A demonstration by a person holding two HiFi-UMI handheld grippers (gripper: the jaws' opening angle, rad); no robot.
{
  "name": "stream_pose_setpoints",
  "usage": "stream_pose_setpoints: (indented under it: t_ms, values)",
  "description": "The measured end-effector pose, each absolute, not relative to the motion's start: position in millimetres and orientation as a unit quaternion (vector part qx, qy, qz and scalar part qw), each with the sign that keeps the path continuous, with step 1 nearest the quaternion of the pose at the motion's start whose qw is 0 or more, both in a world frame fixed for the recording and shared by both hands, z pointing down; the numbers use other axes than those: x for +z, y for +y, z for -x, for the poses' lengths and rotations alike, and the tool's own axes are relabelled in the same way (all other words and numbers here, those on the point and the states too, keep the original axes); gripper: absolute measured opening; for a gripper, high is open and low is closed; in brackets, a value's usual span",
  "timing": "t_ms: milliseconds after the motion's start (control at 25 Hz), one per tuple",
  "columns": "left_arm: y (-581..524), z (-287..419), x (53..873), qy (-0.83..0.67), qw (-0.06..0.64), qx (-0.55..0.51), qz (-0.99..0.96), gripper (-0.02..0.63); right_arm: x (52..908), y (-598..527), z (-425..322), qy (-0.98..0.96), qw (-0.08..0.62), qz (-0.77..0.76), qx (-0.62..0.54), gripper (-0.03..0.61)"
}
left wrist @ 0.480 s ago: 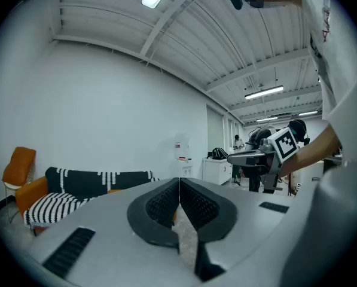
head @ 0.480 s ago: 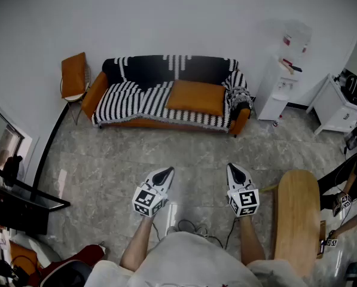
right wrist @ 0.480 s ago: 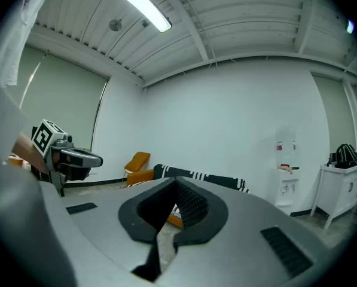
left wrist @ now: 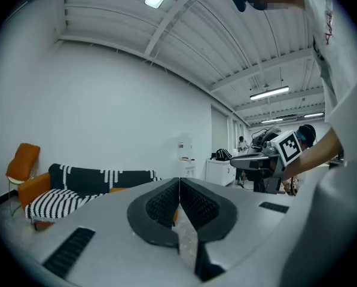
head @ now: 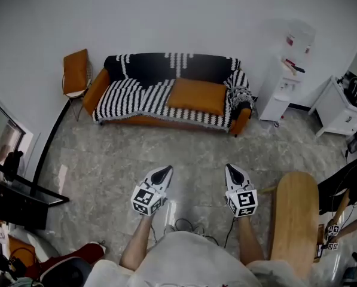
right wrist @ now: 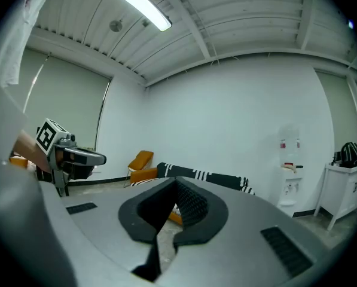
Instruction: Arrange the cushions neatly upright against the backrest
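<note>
An orange sofa [head: 241, 121] under a black-and-white striped throw stands against the far wall. An orange cushion [head: 196, 97] lies flat on its seat, right of centre. In the left gripper view the sofa [left wrist: 76, 190] shows low at the left; in the right gripper view it [right wrist: 202, 177] sits just above the jaws. My left gripper [head: 162, 173] and right gripper [head: 234, 171] hover over the floor well short of the sofa, both shut and empty.
An orange chair [head: 75, 73] stands left of the sofa. A white water dispenser [head: 281, 82] and a white cabinet [head: 339, 109] stand at the right. A wooden board [head: 295, 220] is beside my right arm. Dark furniture [head: 17, 196] fills the lower left.
The whole view has shifted slightly; both grippers stay shut in about the same place.
</note>
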State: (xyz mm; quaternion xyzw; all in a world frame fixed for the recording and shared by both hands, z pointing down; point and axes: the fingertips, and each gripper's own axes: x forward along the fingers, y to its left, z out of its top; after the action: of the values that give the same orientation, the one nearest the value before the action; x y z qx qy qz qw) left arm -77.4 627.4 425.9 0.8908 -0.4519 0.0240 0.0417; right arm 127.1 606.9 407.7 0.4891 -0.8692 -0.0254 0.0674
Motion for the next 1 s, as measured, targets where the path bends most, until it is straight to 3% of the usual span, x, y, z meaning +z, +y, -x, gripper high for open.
stream_pose_setpoints:
  t_ms: [640, 1000]
  values:
    - [622.6, 19.5, 433.4, -0.466, 0.055, 0.036, -0.882, 0.029, 429.7, 602.0, -186.0, -0.882, 0.073, -0.465, 0.001, 0.028]
    - [594.1, 20.8, 437.4, -0.48, 0.06, 0.032, -0.875, 0.029, 439.7, 572.0, -182.5, -0.893, 0.073, -0.444, 0.008, 0.028]
